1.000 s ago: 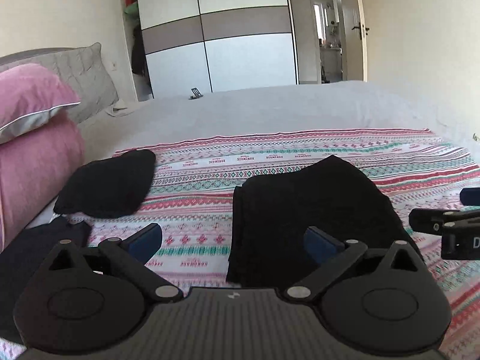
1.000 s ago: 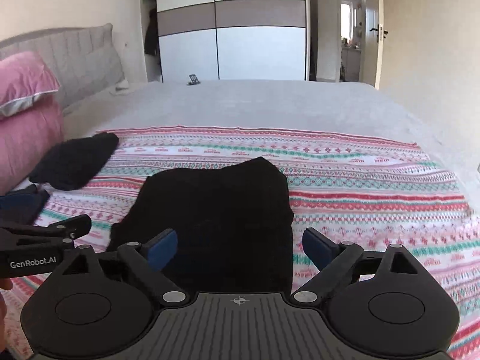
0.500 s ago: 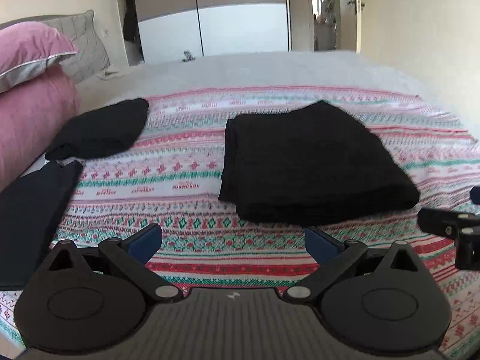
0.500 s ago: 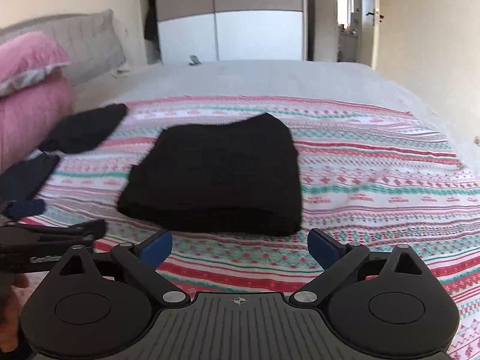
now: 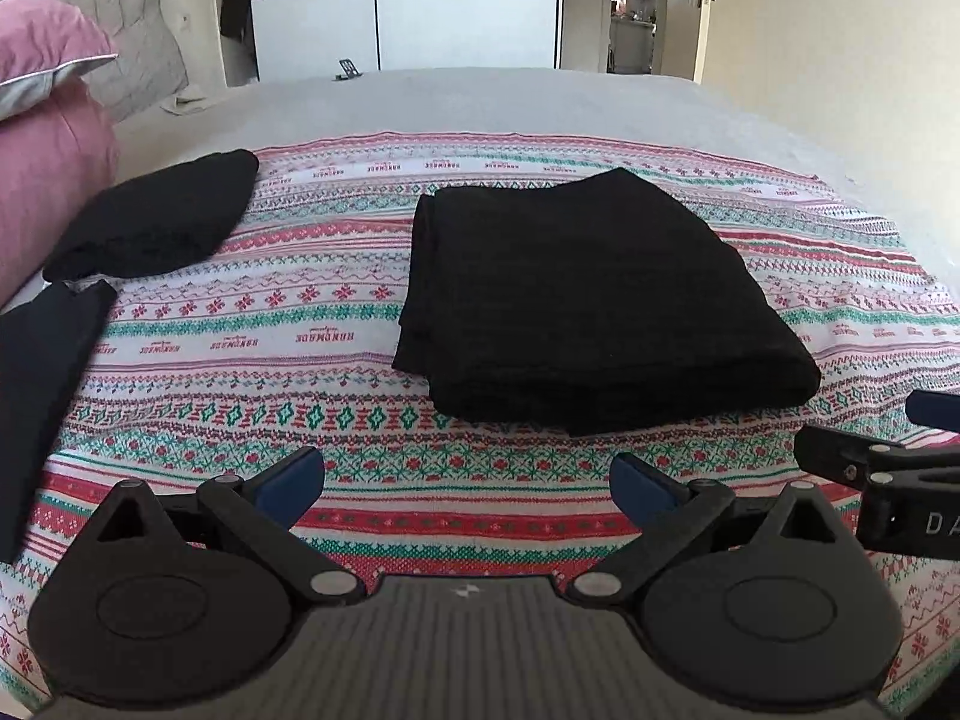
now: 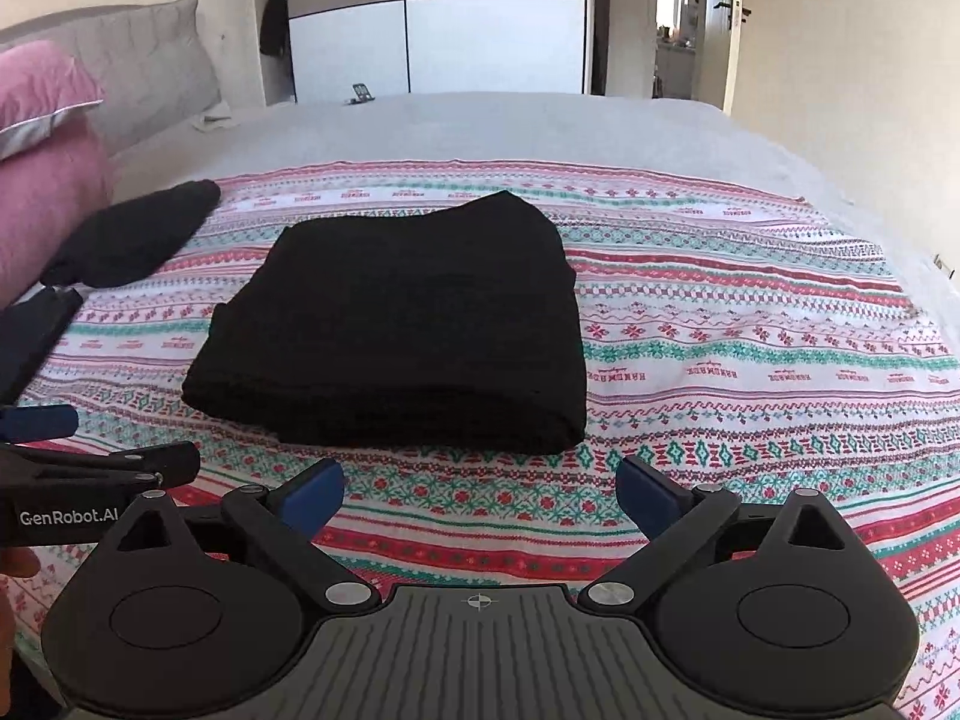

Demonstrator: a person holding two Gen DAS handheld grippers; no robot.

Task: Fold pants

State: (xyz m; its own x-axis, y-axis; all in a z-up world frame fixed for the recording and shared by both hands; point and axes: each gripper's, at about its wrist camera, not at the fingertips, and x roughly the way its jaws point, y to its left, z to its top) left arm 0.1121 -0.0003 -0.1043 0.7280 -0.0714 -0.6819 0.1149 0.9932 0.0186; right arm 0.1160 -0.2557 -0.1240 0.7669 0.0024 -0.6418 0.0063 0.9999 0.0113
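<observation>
On the bed ahead of my left gripper [image 5: 467, 483], the black pants [image 5: 591, 300] lie folded into a thick rectangle on the patterned blanket [image 5: 312, 324], a layered edge turned to the left side of this view. My left fingers stand wide apart with nothing between them, their blue pads [image 5: 293, 479] hovering over the red and green stripes, short of the pants' near edge and not touching it. To the left, well apart from the pants, a second folded black garment [image 5: 159, 222] rests at the blanket's edge just beside a pink pillow [image 5: 45, 162]. Nearer me on that side lies a flat dark cloth [image 5: 42, 372]. At the right border my right gripper [image 5: 864, 456] pokes into the frame, only partly seen. Behind the bed stands a white and grey wardrobe [image 5: 420, 6].

Through the right wrist view, the folded pants [image 6: 408, 330] sit straight ahead and slightly left of centre, the thick fold facing me. My right gripper [image 6: 480, 492] is spread wide as well, empty, its blue pads [image 6: 648, 495] above the blanket [image 6: 750, 360] just short of the pants. My left gripper [image 6: 90, 456] shows at the left edge, its body marked GenRobot.AI. The other black garment [image 6: 135, 240] lies further left beside the pink pillow [image 6: 42, 144].
</observation>
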